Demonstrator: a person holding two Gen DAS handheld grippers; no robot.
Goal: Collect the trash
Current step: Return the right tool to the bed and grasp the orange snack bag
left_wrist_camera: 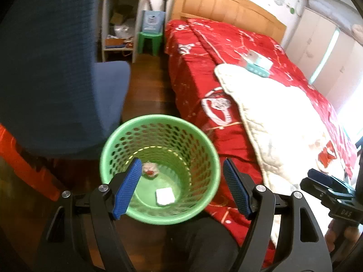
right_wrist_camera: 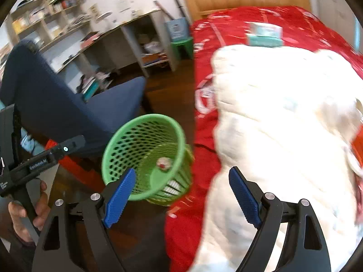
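Note:
A green mesh wastebasket [left_wrist_camera: 204, 149] stands on the wood floor between a blue chair and the bed. In it lie a crumpled paper wad with red marks [left_wrist_camera: 149, 170] and a flat white piece [left_wrist_camera: 165, 196]. My left gripper [left_wrist_camera: 181, 159] hovers over the basket mouth, open, with nothing between its blue pads. My right gripper [right_wrist_camera: 183, 169] is open and empty too, with the basket [right_wrist_camera: 118, 145] at its left finger and the bed edge at its right. The wad [right_wrist_camera: 163, 163] shows inside. A teal and white box [right_wrist_camera: 264, 36] lies on the bed.
The bed has a red cover [left_wrist_camera: 195, 63] with a white quilt [left_wrist_camera: 283, 117] over it. The blue chair [left_wrist_camera: 68, 86] crowds the basket's left side, and an orange stool [left_wrist_camera: 20, 158] sits under it. A green stool [left_wrist_camera: 150, 42] and a cluttered shelf [left_wrist_camera: 118, 29] stand behind.

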